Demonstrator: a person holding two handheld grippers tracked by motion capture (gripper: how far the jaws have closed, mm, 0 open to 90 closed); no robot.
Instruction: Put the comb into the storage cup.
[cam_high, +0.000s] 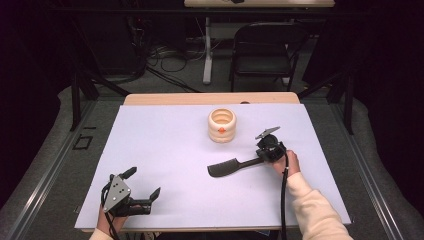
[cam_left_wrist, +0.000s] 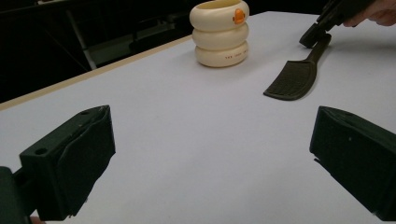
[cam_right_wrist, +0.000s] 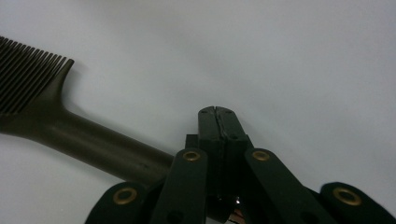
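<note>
1. My left tool (cam_high: 141, 186), bench (cam_high: 165, 150) at seven o'clock: jaws spread, idle.
2. My right tool (cam_high: 260, 155), four o'clock: pressed together beside the comb (cam_high: 231, 167) handle, pinching nothing. Step: regrasp, I judge; needs opening first.
3. Ringed pot (cam_high: 222, 125), twelve o'clock.
4. Right gripper view: comb teeth (cam_right_wrist: 25, 79).

- Comb (cam_high: 231, 166): black, finely ribbed teeth.
- Holder (cam_high: 222, 125): cream stacked rings, one orange dot.
- Counter (cam_high: 165, 150): pale lavender-white, tan far edge.
- Sleeve (cam_high: 315, 210): cream.
</note>
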